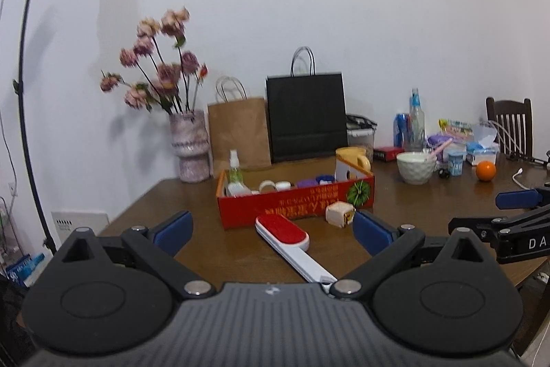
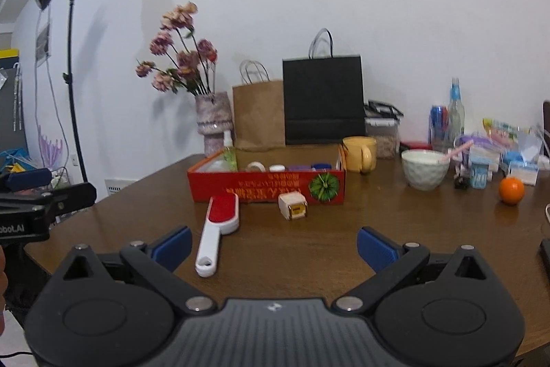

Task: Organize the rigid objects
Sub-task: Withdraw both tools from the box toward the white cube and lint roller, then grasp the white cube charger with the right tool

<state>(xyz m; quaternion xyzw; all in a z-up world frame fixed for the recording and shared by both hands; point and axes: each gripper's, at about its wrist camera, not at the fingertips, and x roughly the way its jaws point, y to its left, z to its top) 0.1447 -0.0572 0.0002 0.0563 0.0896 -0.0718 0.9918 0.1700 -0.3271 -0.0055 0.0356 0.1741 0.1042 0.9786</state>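
Right under your left tool [image 1: 271,229] lies the lint brush [image 1: 282,232], its white handle running back toward the tool body and its red pad pointing ahead at the red box [image 1: 295,205]. Your left tool is released, both blue fingers spread wide with nothing between them. Your right tool [image 2: 274,246] is released too and holds nothing; from it the brush [image 2: 220,222] sits ahead and to the left, and the small cream cube [image 2: 293,206] lies straight ahead, just in front of the box wall [image 2: 264,191].

The step in hand looks like picking up one of these two loose pieces and dropping it into the box, which already holds a spray bottle [image 1: 235,172], a tape roll [image 1: 267,185] and some lids.

For the brush, use the left tool, since it is already lined up. Come down over the narrow white handle, not the wide red pad, so the fingers can close across it squarely. Grip near the neck so the heavier head will not swing. Lift clear of the box wall before moving forward, and lay the brush along the box's long side. Keep the counter [image 2: 395,222] edge and the other tool out of your path.
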